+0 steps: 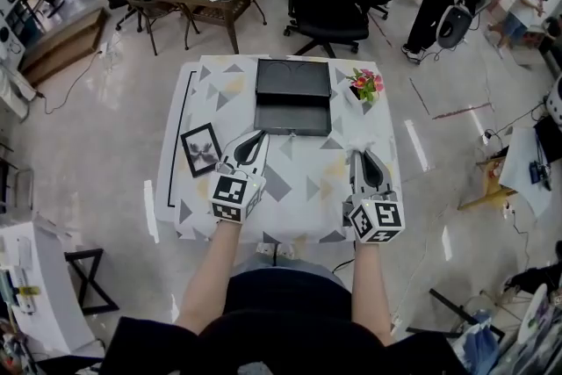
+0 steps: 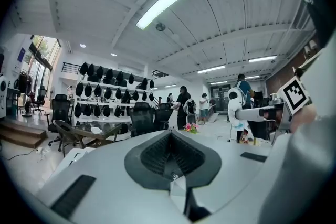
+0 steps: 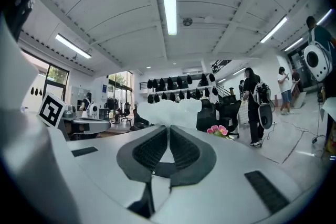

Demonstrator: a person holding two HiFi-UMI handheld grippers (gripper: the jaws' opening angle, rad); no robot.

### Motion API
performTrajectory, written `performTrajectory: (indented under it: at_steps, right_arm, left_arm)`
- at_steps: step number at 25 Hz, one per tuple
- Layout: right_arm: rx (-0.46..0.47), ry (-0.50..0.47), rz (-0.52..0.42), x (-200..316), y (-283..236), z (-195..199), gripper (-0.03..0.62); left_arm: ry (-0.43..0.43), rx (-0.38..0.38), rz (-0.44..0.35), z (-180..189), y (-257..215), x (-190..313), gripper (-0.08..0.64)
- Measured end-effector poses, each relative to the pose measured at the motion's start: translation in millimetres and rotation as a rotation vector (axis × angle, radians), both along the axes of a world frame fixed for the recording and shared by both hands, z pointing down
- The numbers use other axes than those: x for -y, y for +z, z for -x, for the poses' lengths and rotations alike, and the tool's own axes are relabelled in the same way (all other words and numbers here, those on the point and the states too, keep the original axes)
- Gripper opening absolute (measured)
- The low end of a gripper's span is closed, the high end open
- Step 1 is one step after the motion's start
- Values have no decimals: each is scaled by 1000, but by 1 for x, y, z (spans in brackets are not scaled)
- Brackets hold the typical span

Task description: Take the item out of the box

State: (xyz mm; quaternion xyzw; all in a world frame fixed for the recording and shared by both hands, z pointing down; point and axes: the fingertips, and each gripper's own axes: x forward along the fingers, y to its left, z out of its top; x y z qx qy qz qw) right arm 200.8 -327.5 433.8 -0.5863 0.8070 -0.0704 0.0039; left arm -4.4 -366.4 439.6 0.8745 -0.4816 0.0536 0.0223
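- Head view: the box [image 1: 292, 97] is lying open; its inside is too dark to read. The left gripper [image 1: 255, 139] and right gripper [image 1: 365, 157] are hovering short of it.
- Left gripper view: the jaws are sitting closed and empty.
- Right gripper view: the jaws are pinching what seems to be a white lump [image 3: 168, 110], so the item is probably out and setting it down is left.

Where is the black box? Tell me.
In the head view the black box sits at the far middle of the table, flowers at its right, a framed picture nearer on the left.

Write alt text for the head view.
Seen from above, a person holds the left tongs and right tongs, both shut, over a patterned table with a black box, a framed picture and pink flowers.
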Motion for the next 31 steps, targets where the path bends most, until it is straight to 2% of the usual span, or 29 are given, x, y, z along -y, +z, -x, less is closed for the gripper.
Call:
performTrajectory:
  at_steps: [31]
  right_arm:
    - [-39, -8, 37, -6, 8, 13, 17]
  left_arm:
    - [0, -7, 31, 11, 8, -7, 20]
